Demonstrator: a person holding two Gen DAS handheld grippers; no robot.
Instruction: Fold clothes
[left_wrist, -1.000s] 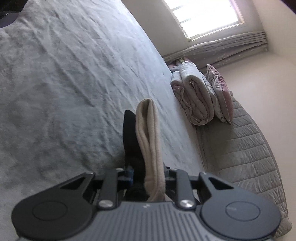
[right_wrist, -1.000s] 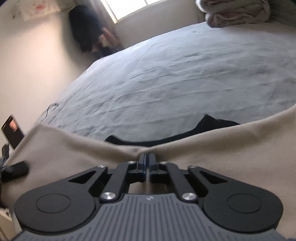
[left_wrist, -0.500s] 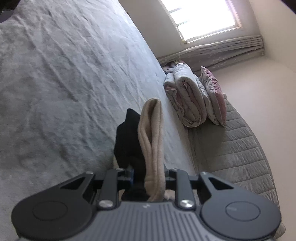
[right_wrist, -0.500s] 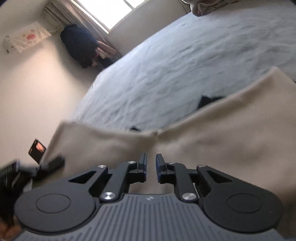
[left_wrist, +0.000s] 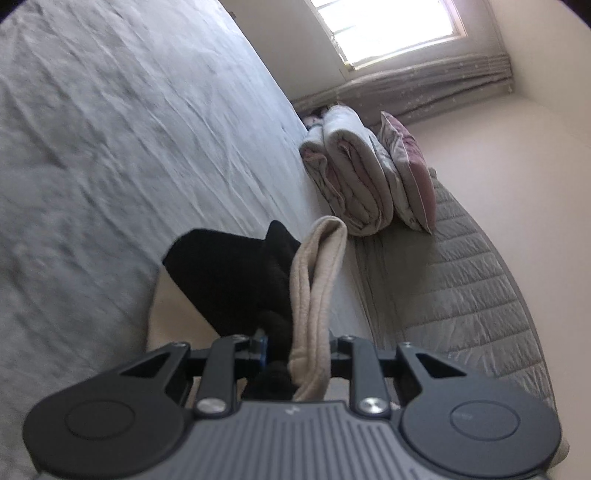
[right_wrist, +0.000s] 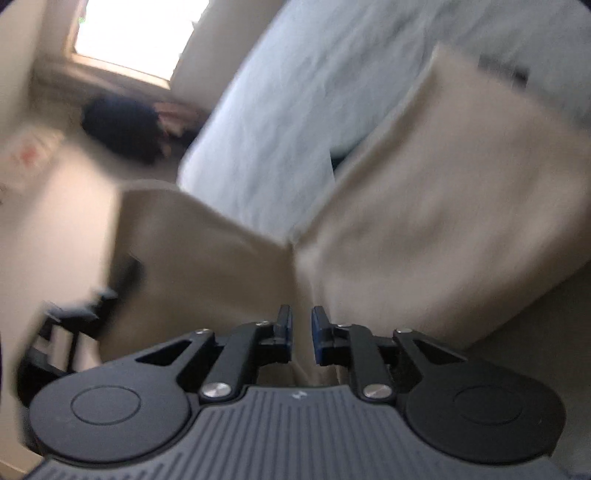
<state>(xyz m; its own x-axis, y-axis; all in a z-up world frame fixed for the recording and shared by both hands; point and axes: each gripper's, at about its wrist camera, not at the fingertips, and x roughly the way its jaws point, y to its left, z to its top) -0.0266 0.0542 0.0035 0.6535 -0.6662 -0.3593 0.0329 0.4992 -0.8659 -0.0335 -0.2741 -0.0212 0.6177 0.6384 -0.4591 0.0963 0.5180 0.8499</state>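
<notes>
A beige garment with black parts is held over the grey bed. In the left wrist view my left gripper (left_wrist: 295, 350) is shut on a bunched edge of the beige garment (left_wrist: 314, 288) together with its black part (left_wrist: 229, 273). In the right wrist view, which is blurred, my right gripper (right_wrist: 301, 332) is slightly open with a small gap between the pads, and the beige garment (right_wrist: 424, 229) hangs folded in front of it, free of the jaws. My left gripper shows dimly at the left of that view (right_wrist: 70, 321).
The grey bed sheet (left_wrist: 110, 129) spreads out ahead. Folded quilts (left_wrist: 351, 177) and a pink pillow (left_wrist: 410, 166) lie by the quilted headboard (left_wrist: 480, 280). A window (left_wrist: 388, 29) is beyond. A dark bundle (right_wrist: 122, 125) sits on the floor by the wall.
My right gripper has opened and let go of the beige garment, then swung and tilted. My left gripper kept its hold, and more of the black part now shows.
</notes>
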